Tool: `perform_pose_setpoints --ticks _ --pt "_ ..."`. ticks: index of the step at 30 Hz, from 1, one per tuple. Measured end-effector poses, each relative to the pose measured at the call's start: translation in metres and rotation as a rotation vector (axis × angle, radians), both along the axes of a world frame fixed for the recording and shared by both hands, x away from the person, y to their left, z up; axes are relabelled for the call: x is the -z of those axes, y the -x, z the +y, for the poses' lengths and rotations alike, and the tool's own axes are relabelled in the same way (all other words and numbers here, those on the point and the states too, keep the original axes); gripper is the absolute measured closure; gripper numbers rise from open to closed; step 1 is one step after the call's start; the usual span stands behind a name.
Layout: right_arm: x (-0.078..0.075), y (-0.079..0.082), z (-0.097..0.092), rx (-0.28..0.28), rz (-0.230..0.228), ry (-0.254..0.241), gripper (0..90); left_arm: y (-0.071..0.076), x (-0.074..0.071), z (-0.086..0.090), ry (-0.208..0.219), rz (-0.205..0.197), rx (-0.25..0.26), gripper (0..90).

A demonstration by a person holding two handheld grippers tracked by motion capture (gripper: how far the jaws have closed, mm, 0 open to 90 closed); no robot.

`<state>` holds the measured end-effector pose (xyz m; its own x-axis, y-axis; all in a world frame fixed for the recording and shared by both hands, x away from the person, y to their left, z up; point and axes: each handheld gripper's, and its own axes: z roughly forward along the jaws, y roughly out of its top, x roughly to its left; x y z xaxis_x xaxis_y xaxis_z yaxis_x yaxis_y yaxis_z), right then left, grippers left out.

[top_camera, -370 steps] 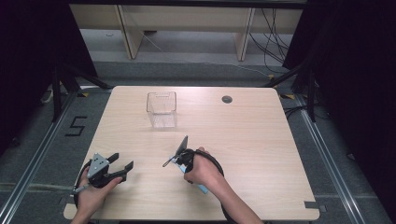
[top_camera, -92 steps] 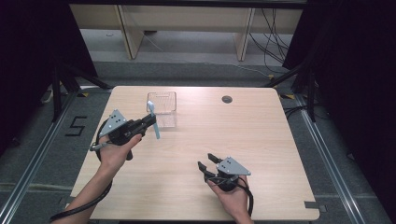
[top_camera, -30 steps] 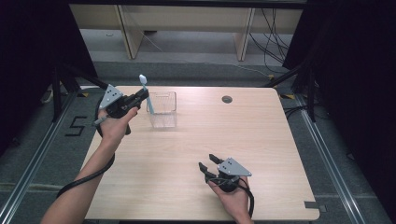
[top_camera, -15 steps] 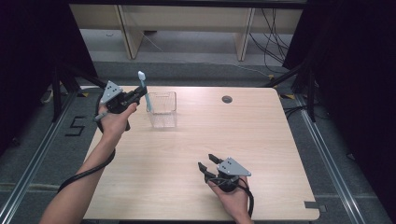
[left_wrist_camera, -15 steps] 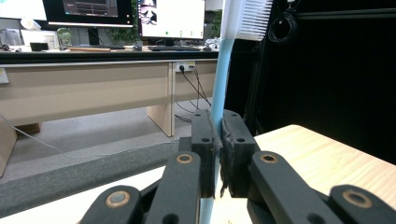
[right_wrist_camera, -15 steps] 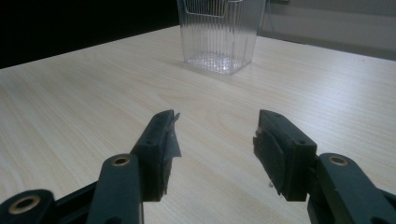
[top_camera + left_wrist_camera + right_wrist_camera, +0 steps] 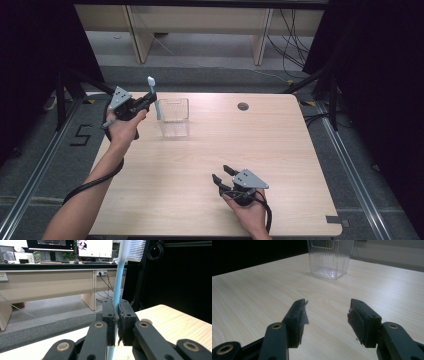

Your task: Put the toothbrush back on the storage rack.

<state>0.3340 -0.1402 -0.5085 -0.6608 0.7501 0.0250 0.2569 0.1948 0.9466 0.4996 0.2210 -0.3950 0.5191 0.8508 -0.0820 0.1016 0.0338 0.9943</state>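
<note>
Near the person, the right gripper rests on the surface, its fingers open and holding nothing. It has not moved. Farther off, the left gripper has its fingers closed tight on a blue toothbrush, brush end up. A moment ago the toothbrush was lower; now it stands up just beside the clear box, so it probably goes in next. The box sits near the far edge, with lots of open room around it.
</note>
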Motion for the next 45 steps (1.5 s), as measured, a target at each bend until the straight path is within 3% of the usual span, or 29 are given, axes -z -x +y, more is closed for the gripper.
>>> perform_pose_setpoints --ticks 7,9,17,20,29,32,33,36,45 --pt "0.001 -0.001 -0.001 0.011 -0.025 0.011 47.9 0.0 0.004 0.0 -0.002 0.011 -0.002 84.2" --pt "0.001 0.001 0.0 0.013 0.01 -0.005 47.9 0.0 0.005 0.001 -0.004 0.016 -0.005 84.2" --pt "0.0 0.001 -0.001 0.012 0.018 -0.003 47.8 0.0 0.008 0.0 -0.021 0.033 -0.006 84.2" --pt "0.001 -0.001 -0.001 0.006 -0.026 0.014 47.8 -0.001 0.011 -0.001 -0.027 0.042 -0.005 84.1" --pt "0.001 -0.001 -0.002 0.005 -0.014 0.013 47.7 -0.002 0.018 -0.001 -0.038 0.07 -0.01 84.2" --pt "0.001 -0.001 -0.002 0.006 -0.017 0.013 47.7 -0.002 0.02 -0.001 -0.038 0.076 -0.009 84.2" --pt "0.001 -0.002 -0.002 0.005 -0.036 0.022 47.7 -0.002 0.02 -0.001 -0.044 0.078 -0.008 84.1" --pt "0.001 -0.001 -0.002 0.004 -0.019 0.015 47.7 -0.002 0.022 -0.001 -0.042 0.084 -0.008 84.1" --pt "0.001 -0.002 -0.002 0.006 -0.034 0.023 47.6 -0.003 0.027 -0.002 -0.049 0.101 -0.01 84.2"
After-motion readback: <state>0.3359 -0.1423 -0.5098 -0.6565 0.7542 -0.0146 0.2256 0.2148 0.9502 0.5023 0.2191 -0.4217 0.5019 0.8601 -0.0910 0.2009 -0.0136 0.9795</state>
